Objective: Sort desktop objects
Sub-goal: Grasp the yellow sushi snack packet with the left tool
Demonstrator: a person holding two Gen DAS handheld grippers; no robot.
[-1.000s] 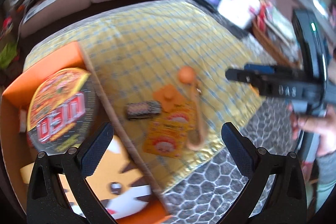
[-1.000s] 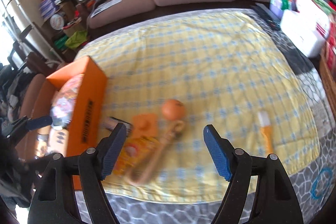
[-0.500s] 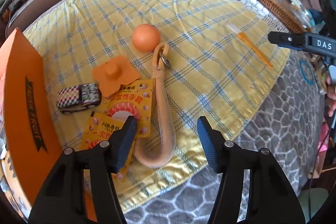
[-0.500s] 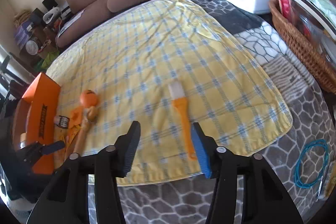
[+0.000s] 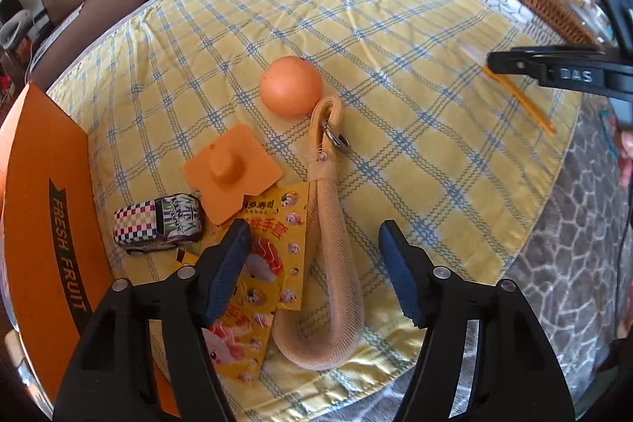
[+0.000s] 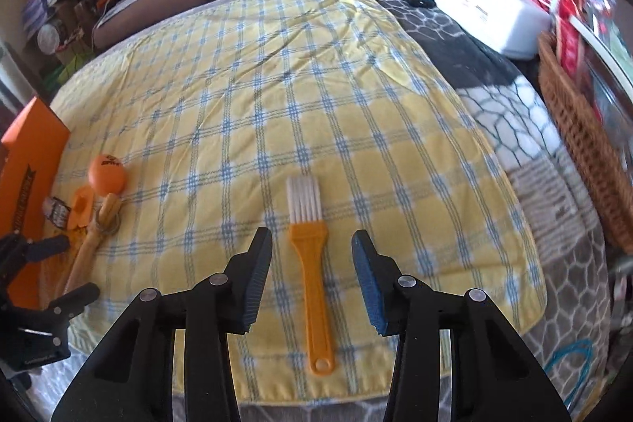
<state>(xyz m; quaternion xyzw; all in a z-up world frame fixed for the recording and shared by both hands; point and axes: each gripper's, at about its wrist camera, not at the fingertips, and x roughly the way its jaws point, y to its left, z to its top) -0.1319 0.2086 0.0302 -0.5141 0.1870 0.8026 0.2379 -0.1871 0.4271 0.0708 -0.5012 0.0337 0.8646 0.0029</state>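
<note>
Sorting barely started, I'd judge. Orange box (image 5: 43, 208) sits at the bench's left edge; strap (image 5: 332, 252), sachets (image 5: 269, 263), toy car (image 5: 158, 224), ball (image 5: 290, 86) and brush (image 6: 308, 252) all lie loose on the cloth. My left tongs (image 5: 312, 263) gape over the strap, right tongs (image 6: 312, 279) gape around the brush handle, gripping nothing.

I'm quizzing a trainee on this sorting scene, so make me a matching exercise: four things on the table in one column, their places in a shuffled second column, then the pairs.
Things
1. brush
2. toy car
3. orange ball
4. beige strap

Places
A. beside the orange box
B. between the open fingers of the left gripper
C. at the far, ringed end of the strap
D. between the open fingers of the right gripper

Pairs: 1-D, 2-A, 3-C, 4-B
</note>
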